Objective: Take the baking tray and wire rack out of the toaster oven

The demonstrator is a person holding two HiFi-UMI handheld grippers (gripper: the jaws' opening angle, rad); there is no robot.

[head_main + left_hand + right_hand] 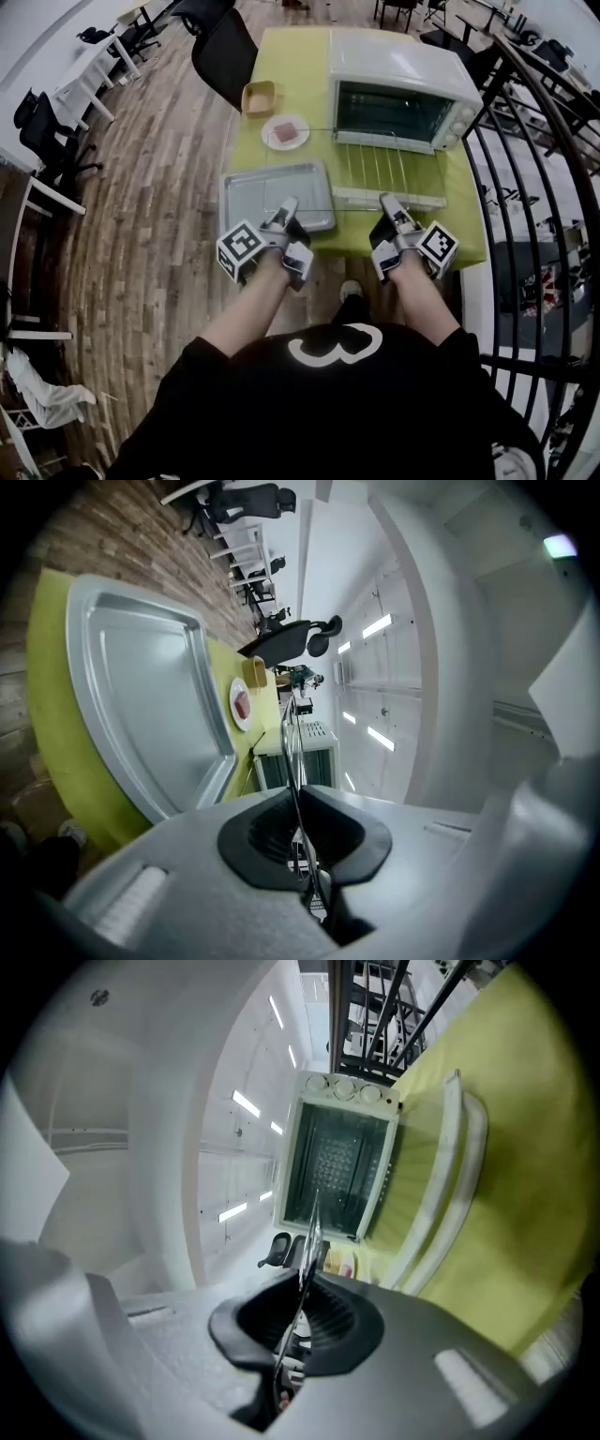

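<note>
The toaster oven (398,80) stands far right on the desk (281,56), its door (389,199) open toward the near edge. The wire rack (375,169) hangs above that door. The baking tray (253,192) lies left of the door, with a plate (286,131) behind it.

Your head camera is looking steeply down past your arms, taking in most of the table (291,84), with the oven (398,89) at the far side. The left gripper (284,208) camera is sitting close behind its jaws, rolled onto its side and facing level, with the tray (272,192) to its left and the oven ahead. The right gripper (392,204) camera is sitting likewise, facing the oven's open front. All three views are sharing the oven. The thin wire crossing both close views is probably the rack (375,169).
</note>
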